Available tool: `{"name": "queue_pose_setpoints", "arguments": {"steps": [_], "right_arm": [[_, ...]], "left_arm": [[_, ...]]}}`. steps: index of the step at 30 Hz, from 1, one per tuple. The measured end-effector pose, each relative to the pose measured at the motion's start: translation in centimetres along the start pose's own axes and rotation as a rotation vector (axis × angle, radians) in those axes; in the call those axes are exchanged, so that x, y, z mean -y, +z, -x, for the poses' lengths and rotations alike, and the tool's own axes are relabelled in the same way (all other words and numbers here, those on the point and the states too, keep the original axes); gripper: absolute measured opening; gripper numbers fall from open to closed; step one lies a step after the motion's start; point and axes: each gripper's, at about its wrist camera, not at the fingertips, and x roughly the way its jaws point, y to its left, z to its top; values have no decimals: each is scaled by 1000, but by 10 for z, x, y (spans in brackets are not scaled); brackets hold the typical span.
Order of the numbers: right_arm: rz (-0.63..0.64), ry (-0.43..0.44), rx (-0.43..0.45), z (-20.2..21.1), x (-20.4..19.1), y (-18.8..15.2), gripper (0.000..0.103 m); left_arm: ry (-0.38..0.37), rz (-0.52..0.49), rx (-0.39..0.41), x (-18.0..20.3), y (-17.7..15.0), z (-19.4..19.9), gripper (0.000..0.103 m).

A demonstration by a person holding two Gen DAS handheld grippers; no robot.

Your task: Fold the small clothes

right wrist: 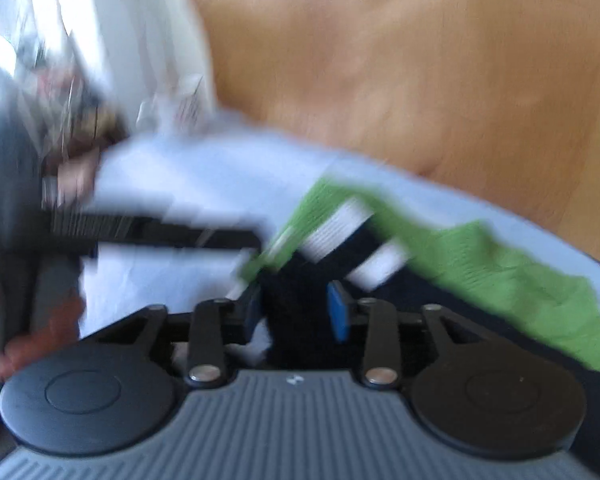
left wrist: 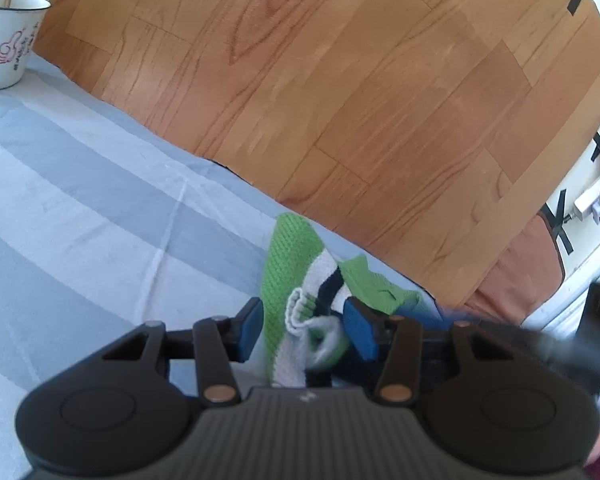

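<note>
Left gripper (left wrist: 304,328), black linkage arms, copper rivets, blue pads, ribbed grey body; right gripper (right wrist: 296,306), same build, silver rivets

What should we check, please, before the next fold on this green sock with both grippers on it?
1. Left gripper has the sock: ok, fabric sits bunched between its pads.
2. Right gripper has the sock: ok, its dark part lies between the pads, though the view is blurred.
3. Sock supported by the cloth: ok, but it lies near the edge by the floor.
4. Mug out of the way: ok, far at the cloth's corner.
5. Sock flat, free of twists: not ok, it is bunched up.
6. Right view sharp enough to judge: not ok, motion blur.
</note>
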Motion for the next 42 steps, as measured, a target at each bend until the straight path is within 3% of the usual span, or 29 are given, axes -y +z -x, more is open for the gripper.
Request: {"name": "queue_pose_setpoints", "arguments": {"steps": [2, 4, 8, 9, 10, 12, 14, 15, 17, 22, 28, 33, 37, 40, 41, 42], "right_arm": [[-78, -114, 40, 10, 37, 15, 47], [-128, -230, 26, 6, 69, 22, 49], [-166, -337, -62, -20, 108, 17, 50], [-156, -347, -85, -27, 112, 15, 55], [-139, -365, -105, -34, 114, 12, 66], [-124, -406, -128, -44, 116, 7, 73], [-150, -395, -122, -47, 119, 3, 68], [-141, -395, -116, -46, 116, 3, 57], [-110, -399, -115, -38, 110, 4, 21], [-62, -402, -20, 3, 87, 10, 18], [24, -351, 116, 89, 18, -4, 18], [95, -317, 171, 163, -43, -61, 18], [90, -297, 153, 197, -70, -116, 18], [81, -283, 119, 204, -89, -159, 19], [65, -279, 95, 202, -90, -171, 20], [44, -269, 57, 197, -89, -181, 29]], "left_arm": [[0, -16, -22, 3, -3, -5, 45], [7, -49, -36, 7, -7, -8, 45], [35, -116, -51, 15, -13, -13, 46], [41, -125, -57, 16, -14, -14, 46], [50, -136, -62, 17, -15, -16, 47], [73, -158, -66, 18, -17, -18, 47], [87, -170, -66, 19, -18, -19, 46], [92, -178, -65, 20, -18, -20, 45], [103, -201, -61, 22, -19, -21, 44], [112, -206, -44, 22, -18, -18, 41], [69, -60, 133, 4, 0, 26, 45], [34, 60, 206, -4, 7, 71, 50], [-2, 31, 245, 3, -10, 112, 57], [-12, -8, 213, 7, -27, 129, 60], [-9, -26, 193, 8, -33, 130, 61], [0, -47, 166, 10, -40, 130, 61]]}}
